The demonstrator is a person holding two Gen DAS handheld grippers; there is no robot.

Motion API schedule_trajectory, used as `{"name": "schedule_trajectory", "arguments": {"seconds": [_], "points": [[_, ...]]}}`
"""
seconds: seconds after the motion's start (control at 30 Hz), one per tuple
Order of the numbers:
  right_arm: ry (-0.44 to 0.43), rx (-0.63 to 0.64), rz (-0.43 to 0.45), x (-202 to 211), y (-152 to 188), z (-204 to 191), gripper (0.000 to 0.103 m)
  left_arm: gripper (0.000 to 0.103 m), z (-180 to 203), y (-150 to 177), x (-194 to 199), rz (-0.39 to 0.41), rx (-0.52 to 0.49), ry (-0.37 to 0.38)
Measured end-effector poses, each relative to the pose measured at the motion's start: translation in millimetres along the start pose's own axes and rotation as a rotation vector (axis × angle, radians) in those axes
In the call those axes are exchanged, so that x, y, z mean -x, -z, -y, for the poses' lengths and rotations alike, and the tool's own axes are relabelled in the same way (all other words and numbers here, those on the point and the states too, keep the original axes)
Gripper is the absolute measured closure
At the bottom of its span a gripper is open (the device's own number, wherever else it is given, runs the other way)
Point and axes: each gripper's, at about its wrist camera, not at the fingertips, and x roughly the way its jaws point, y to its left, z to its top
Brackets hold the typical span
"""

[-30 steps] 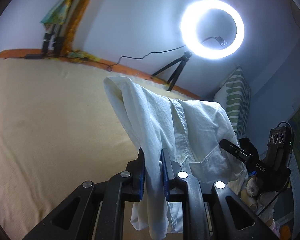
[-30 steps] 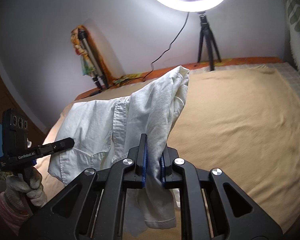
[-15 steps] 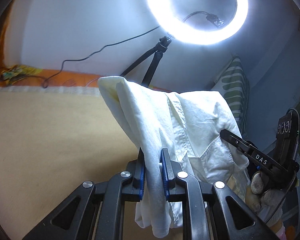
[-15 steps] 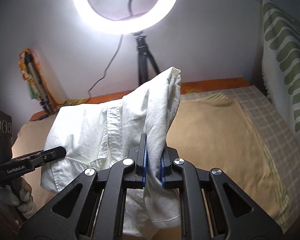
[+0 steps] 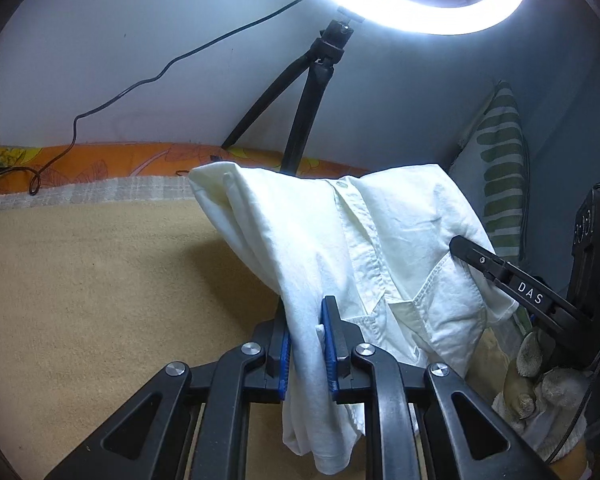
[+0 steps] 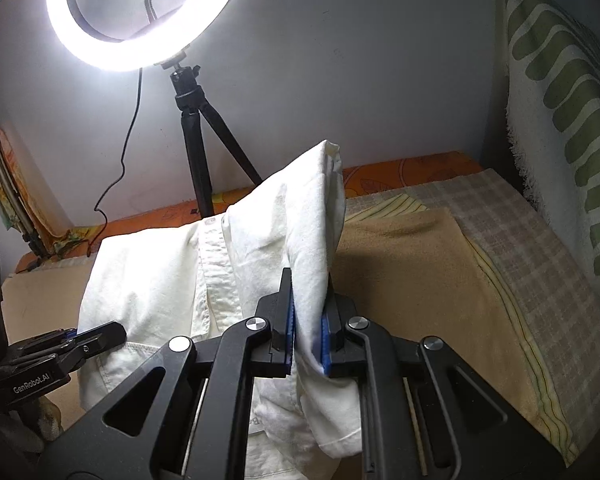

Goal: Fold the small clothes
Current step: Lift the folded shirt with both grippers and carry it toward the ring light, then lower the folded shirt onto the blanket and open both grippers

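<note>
Left gripper point(image 5: 306, 344), right gripper point(image 6: 308, 328) — each pinching white shirt point(image 5: 380, 240) (soft, limp, light); best held at shoulder seams.

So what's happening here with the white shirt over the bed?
A person is holding a white shirt up in the air above the tan bedcover, one hand-held gripper on each side. The left hand-held gripper and the right hand-held gripper are each clamped on a bunched part of the fabric. No fold has been laid down yet.

White shirt point(image 5: 400, 248), aloft over bed
</note>
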Motion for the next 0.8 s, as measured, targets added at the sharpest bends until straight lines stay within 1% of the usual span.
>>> {"name": "schedule_trajectory", "arguments": {"seconds": [0.1,0.2,0.27,0.3,0.33,0.37,0.4,0.63,0.8], "points": [[0.019,0.018,-0.010,-7,0,1,0.092,0.091,0,1,-4,-0.008,-0.026,-0.037],[0.054,0.020,-0.033,-13,0,1,0.090,0.087,2,5,-5,-0.012,-0.062,-0.084],[0.101,0.031,-0.046,-15,0,1,0.085,0.079,3,4,-4,-0.012,-0.057,-0.098],[0.130,0.042,-0.048,-15,-1,0,0.079,0.077,3,4,-2,-0.012,-0.053,-0.098],[0.158,0.049,-0.053,-14,-2,0,0.067,0.071,1,4,-1,-0.018,-0.052,-0.095],[0.178,0.051,-0.057,-13,-2,1,0.062,0.071,1,4,1,-0.026,-0.053,-0.092],[0.181,0.051,-0.054,-9,-3,2,0.060,0.070,2,3,4,-0.026,-0.057,-0.092],[0.158,0.044,-0.023,23,-6,-1,0.060,0.070,6,5,37,0.000,-0.075,-0.103],[0.153,0.055,-0.002,50,-6,-10,0.060,0.070,14,14,70,0.028,-0.096,-0.117]]}}
